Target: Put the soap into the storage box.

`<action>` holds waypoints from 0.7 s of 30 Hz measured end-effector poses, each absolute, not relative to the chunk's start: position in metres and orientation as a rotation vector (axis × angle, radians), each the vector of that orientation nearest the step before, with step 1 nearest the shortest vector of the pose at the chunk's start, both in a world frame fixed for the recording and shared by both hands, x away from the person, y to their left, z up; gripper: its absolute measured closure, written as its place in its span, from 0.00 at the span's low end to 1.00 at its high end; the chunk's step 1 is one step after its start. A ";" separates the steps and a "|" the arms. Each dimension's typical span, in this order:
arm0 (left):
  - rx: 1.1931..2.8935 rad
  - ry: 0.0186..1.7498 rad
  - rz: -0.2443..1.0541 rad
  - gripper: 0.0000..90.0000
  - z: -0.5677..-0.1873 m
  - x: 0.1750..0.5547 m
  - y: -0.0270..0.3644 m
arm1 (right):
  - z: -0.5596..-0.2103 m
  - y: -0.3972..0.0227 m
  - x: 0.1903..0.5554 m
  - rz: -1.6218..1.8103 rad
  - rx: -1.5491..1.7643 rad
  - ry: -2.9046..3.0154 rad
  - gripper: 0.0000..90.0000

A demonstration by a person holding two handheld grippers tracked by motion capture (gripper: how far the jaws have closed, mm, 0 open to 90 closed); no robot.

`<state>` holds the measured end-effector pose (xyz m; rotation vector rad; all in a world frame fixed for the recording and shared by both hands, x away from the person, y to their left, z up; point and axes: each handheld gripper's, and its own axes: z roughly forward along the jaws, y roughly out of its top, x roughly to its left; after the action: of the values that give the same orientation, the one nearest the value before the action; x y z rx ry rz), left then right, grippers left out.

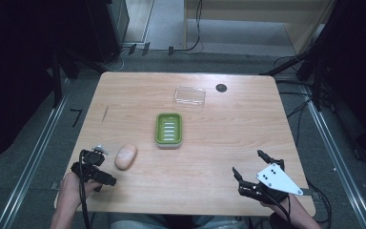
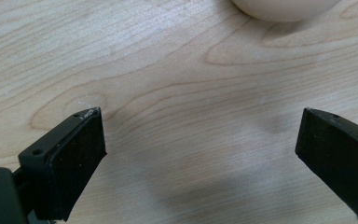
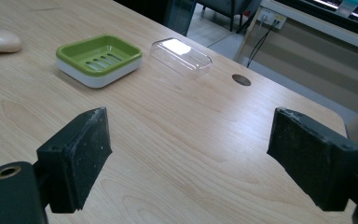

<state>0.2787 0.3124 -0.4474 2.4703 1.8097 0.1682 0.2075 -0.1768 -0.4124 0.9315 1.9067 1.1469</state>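
The left hand-held gripper sits low over the near left part of the pale wooden desk, its two black jaws spread wide with bare wood grain between them. In the left gripper view the jaws stand far apart, nothing is held, and the rounded edge of the peach-coloured oval bar of soap lies just beyond them at the top. From the high view, the bar of soap lies flat on the desk just beside this gripper, close to its jaws but apart from them.

The right hand-held gripper is at the near right part of the desk, with a grey three-cornered plate on top and a hand behind it. Its jaws are also wide apart and empty; the right gripper view looks between them across open desk.

Farther out, near the middle of the desk, stands a green rectangular plastic soap dish with a slotted floor on a white base, well apart from the soap and from both grippers. Beyond it, toward the far edge, lies a clear rectangular plastic lid, separate from the dish. Just to its right a small dark round hole is set in the desk top.
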 end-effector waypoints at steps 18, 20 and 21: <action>2.471 1.800 0.144 0.02 -0.441 0.281 0.307 | -0.412 -0.176 0.207 1.139 0.920 1.911 0.15; 2.472 1.795 0.137 0.02 -0.439 0.284 0.306 | -0.412 -0.176 0.207 1.139 0.920 1.912 0.15; 2.461 1.798 0.146 0.02 -0.436 0.286 0.303 | -0.412 -0.176 0.207 1.138 0.916 1.913 0.15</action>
<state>0.2861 0.3033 -0.4365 2.4611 1.7979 0.1456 0.2067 -0.1761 -0.4123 0.9155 1.9132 1.1379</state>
